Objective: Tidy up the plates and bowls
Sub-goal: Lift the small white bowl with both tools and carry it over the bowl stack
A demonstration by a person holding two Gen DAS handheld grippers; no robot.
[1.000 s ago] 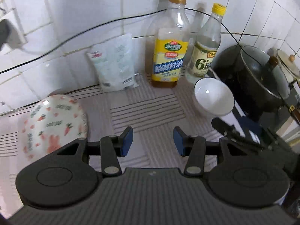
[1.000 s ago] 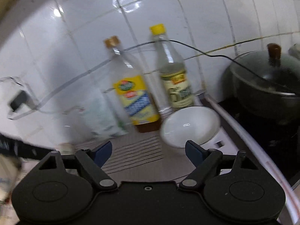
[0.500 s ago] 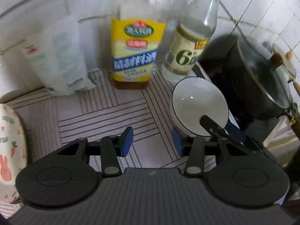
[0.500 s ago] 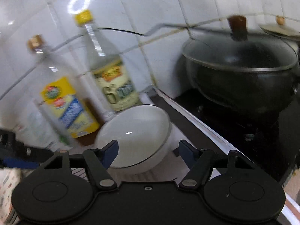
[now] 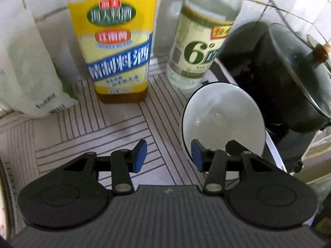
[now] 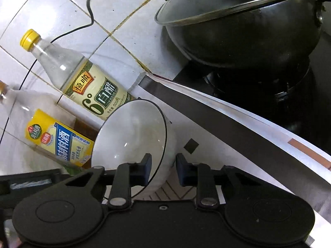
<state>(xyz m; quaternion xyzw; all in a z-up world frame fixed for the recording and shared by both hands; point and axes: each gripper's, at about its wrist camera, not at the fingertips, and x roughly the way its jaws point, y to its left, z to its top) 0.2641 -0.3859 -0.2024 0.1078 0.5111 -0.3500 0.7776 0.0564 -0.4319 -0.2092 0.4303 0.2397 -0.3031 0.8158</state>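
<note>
White porcelain dominates the left wrist view: the bowl [image 5: 222,122] sits on the striped tabletop [image 5: 99,119], just beside the dark pot [image 5: 289,78] and in front of two bottles, the yellow-labelled bottle [image 5: 118,47] and the vinegar bottle [image 5: 202,41]. A plastic packet [image 5: 26,72] leans at the far left. My left gripper [image 5: 168,155] hangs released over bare tabletop, holding nothing; its right finger pad overlaps the bowl's near rim in this view, though I cannot tell if they touch.

Right wrist view: my right gripper [image 6: 163,170] straddles the bowl [image 6: 132,142] wall, one finger inside the rim, one outside. The outer pad shows a narrow gap to the wall, so I judge the fingers closing but not yet clenched. The vinegar bottle [image 6: 91,86] stands just behind the bowl, the yellow-labelled bottle [image 6: 58,138] to its left, and the pot [image 6: 244,26] on the stove [image 6: 289,95] beyond a white edge strip.

Risks, as judged:
- A thin rim pinch on glazed porcelain may slip or let the bowl swing when lifted.
- A forward push could knock the vinegar bottle over.
- My left fingers sit close enough to collide with the right ones.
</note>
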